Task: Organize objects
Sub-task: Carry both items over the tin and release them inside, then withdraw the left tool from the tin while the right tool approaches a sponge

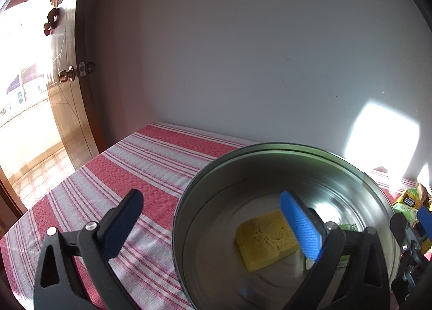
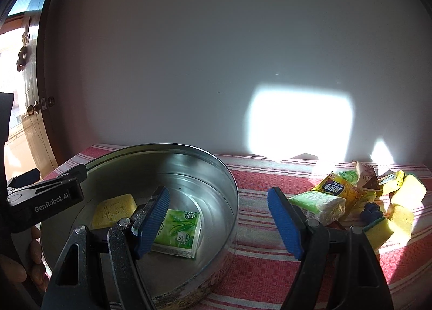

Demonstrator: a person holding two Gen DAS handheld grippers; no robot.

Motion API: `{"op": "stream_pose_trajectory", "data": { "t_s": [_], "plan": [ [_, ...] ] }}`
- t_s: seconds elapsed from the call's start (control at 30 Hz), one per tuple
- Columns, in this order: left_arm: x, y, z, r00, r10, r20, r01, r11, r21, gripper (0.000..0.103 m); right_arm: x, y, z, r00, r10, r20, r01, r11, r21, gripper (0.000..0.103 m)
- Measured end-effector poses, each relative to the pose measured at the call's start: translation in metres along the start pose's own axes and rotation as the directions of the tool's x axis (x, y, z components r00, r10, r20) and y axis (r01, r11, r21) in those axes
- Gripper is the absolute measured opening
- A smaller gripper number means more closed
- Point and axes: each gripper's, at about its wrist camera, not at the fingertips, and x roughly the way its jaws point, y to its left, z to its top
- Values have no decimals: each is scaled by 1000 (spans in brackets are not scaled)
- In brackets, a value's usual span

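Standing at lower left of the right view, the round tin (image 2: 229, 196) collects a sponge (image 2: 113, 211) and a tissue pack (image 2: 179, 233). Both the left gripper (image 1: 213, 218) and right gripper (image 2: 218, 225) are spread, empty. The remaining pile (image 2: 359, 199) waits at right.

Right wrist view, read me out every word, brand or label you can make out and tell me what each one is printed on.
"GenRobot.AI": white lettering on the black body of the left claw.
"XianWei": small, above large Chinese characters I cannot read, on the yellow snack packet.
Green tissue pack in the metal tin: a round logo and small print, too small to read.
Brown-and-white carton: lettering too blurred to read.
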Motion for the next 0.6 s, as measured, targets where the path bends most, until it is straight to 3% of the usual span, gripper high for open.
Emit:
{"op": "stream_pose_trajectory", "data": {
  "t_s": [0.37,0.6],
  "plan": [
    [-8,-2,-8,998,-63,23,64,997,-41,102,-14,-32,-9,998,-60,-36,60,998,14,77],
    [-24,-12,-18,993,-82,86,84,996,-26,102,-25,-67,-13,993,-87,-80,93,993,75,77]
  ]
}}
